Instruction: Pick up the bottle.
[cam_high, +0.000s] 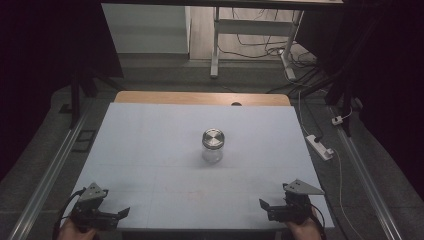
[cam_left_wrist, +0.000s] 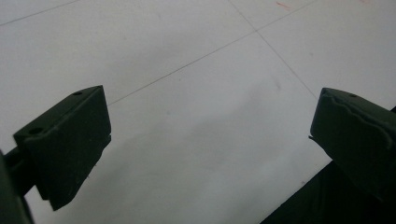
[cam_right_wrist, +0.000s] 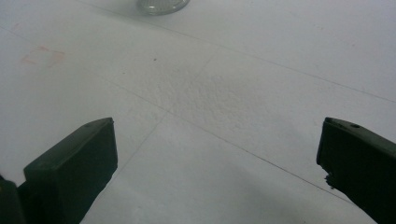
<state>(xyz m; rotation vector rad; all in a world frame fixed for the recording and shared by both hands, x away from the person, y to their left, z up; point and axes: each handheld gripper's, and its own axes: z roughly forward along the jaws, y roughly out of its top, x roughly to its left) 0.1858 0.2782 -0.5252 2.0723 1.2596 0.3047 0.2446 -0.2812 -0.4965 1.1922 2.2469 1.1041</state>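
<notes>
White foam-like board (cam_high: 150, 165) is covering the table, w/ a wooden edge showing at the far side. Nearest the person, both grippers are sitting at the board's near corners, apart from everything: left gripper (cam_high: 122, 212) and right gripper (cam_high: 263, 204) are each pointing inward, jaws spread wide w/ nothing between them, prob. parked so the middle stays free for a reach. Hands are getting cut off by the bottom edge. Farther out, approx. mid-board, a glass jar (cam_high: 213, 145) w/ a metal lid (cam_high: 213, 137) is standing upright, well apart from both grippers. Contents are hard to make out; it's looking empty, maybe. Beyond, floor cables and a power strip (cam_high: 320, 146) are lying in dim light.
</notes>
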